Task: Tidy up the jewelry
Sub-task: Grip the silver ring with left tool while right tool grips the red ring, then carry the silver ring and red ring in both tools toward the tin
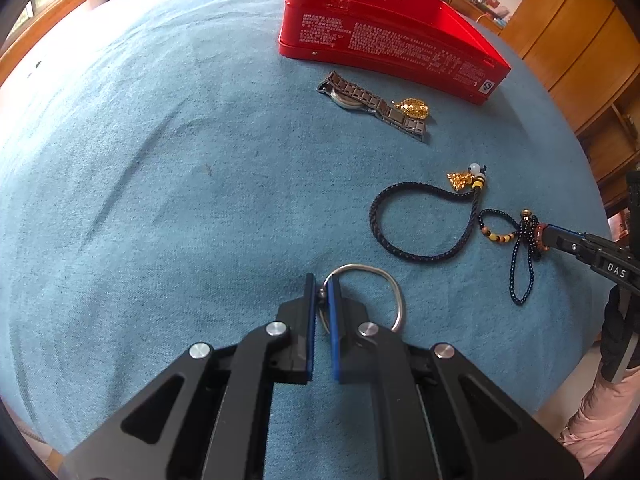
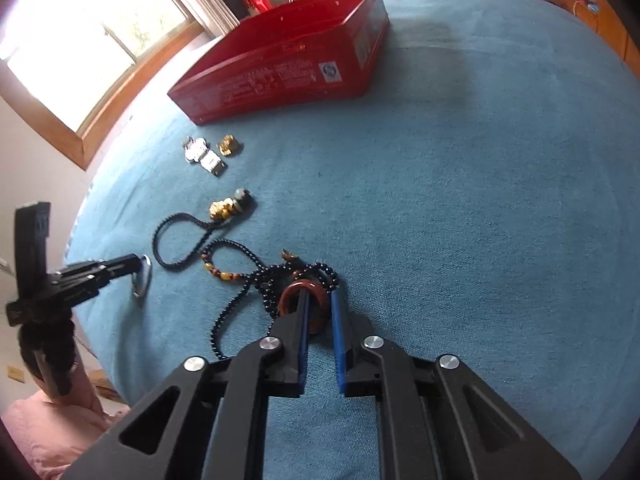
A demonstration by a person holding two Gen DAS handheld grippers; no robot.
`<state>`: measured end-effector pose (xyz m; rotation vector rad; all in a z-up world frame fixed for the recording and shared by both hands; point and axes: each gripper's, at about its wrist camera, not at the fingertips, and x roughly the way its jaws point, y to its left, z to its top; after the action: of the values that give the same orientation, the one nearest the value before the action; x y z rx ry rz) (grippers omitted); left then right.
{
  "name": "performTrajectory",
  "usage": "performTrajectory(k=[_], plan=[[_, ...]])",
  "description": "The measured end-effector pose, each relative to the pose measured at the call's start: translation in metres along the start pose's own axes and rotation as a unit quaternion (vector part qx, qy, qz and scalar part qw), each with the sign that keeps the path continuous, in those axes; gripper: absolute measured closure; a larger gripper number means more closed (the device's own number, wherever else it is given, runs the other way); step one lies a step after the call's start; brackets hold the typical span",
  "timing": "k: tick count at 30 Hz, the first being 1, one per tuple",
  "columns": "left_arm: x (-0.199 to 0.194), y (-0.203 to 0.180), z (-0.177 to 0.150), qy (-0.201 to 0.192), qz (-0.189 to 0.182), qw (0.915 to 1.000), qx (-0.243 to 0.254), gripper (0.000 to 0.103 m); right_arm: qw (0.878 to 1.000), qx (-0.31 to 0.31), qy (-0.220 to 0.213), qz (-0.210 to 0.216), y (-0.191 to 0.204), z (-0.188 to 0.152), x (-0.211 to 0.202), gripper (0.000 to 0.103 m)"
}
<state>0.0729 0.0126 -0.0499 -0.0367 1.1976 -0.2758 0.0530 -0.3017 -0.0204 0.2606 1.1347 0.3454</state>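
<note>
Silver bangle point(image 1: 362, 296) pinched in left jaws; red-brown ring point(image 2: 301, 300) in right.

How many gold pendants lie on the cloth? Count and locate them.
2. One gold pendant beside the watch; the other on the black cord. More may hide inside the red tin.

i see the tin point(image 1: 384, 36) farthest back, watch point(image 1: 372, 105) before it, cord loop point(image 1: 416, 220) nearer, bangle point(image 1: 384, 280) nearest, seemingly all on the cloth point(image 1: 180, 200).
</note>
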Motion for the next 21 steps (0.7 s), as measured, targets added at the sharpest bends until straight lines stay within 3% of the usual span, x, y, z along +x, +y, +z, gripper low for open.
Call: performTrajectory(k=[11,21], plan=[[-0.019,0.005,0.004,-0.027,-0.035,0.999,-0.007,0.099,0.999,0.007,-0.039,0.03,-0.005,0.006,-0.029,0.093],[-0.041,0.004,0.041,-0.059,-0.022,0.998,-0.006,0.099,0.998,-0.001,-0.052,0.028,0.008,0.044,-0.028,0.093]])
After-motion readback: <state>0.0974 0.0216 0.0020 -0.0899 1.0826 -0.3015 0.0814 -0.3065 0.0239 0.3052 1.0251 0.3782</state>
